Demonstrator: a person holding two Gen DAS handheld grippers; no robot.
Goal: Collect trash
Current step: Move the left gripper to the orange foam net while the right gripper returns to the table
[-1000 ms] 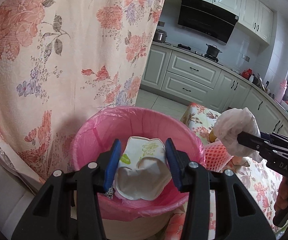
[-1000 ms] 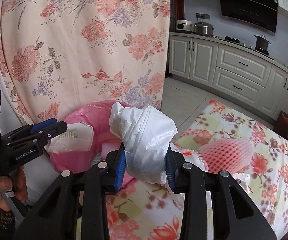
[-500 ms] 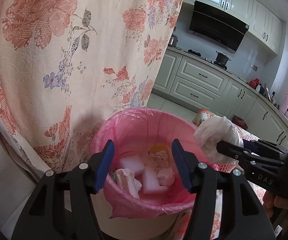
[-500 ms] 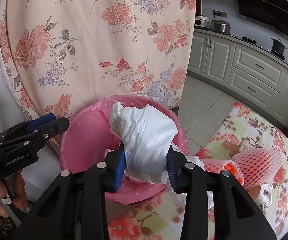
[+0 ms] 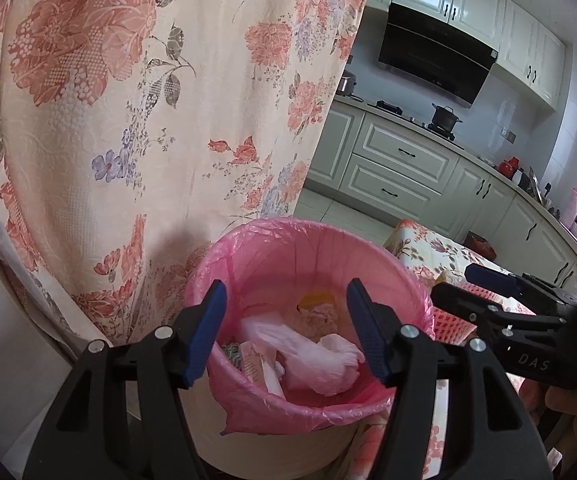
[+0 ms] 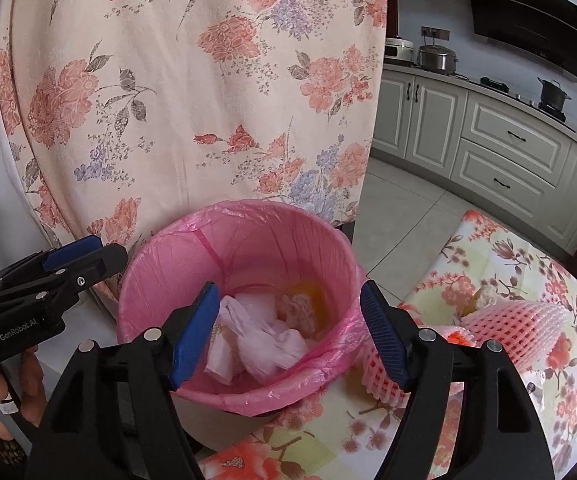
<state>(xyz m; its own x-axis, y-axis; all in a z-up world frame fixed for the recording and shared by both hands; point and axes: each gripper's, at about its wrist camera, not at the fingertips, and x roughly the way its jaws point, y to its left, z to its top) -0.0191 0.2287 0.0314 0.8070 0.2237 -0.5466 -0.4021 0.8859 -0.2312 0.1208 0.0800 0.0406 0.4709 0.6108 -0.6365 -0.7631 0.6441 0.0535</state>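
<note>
Bin (image 5: pixel 248 248) w/ pink liner sits beside floral curtain (image 5: pixel 128 100), near edge of flower-print table (image 6: pixel 528 280). Both grippers poised over it, nothing held.

- Left gripper (image 5: pixel 286 332): jaws wide, empty, aimed down into bin mouth.
- Right gripper (image 6: pixel 290 332): jaws wide, empty, also over bin, coming in from table side.
- Trash in bin: white plastic bag (image 6: pixel 264 340) lies crumpled on top of pile; printed paper cup (image 5: pixel 254 362) wedged at near-left; orange scrap (image 6: pixel 308 294) at far side, plus other bits too jumbled to name.
- Left on table: pink foam fruit net (image 6: pixel 516 316) just right of bin, touching or nearly touching liner; small yellowish scrap (image 6: pixel 482 298) beyond it. Judging from these, task not done.

Risks from here:
- Grippers close together over one opening; a swing toward table could knock them into each other.
- Liner overhangs rim loosely on near side; a fingertip catching it could drag liner or tip bin.
- Foam net is light & springy; a weak pinch likely lets it pop out before reaching bin.
- Bag sits high on pile; may spring back up and spill over rim.
</note>
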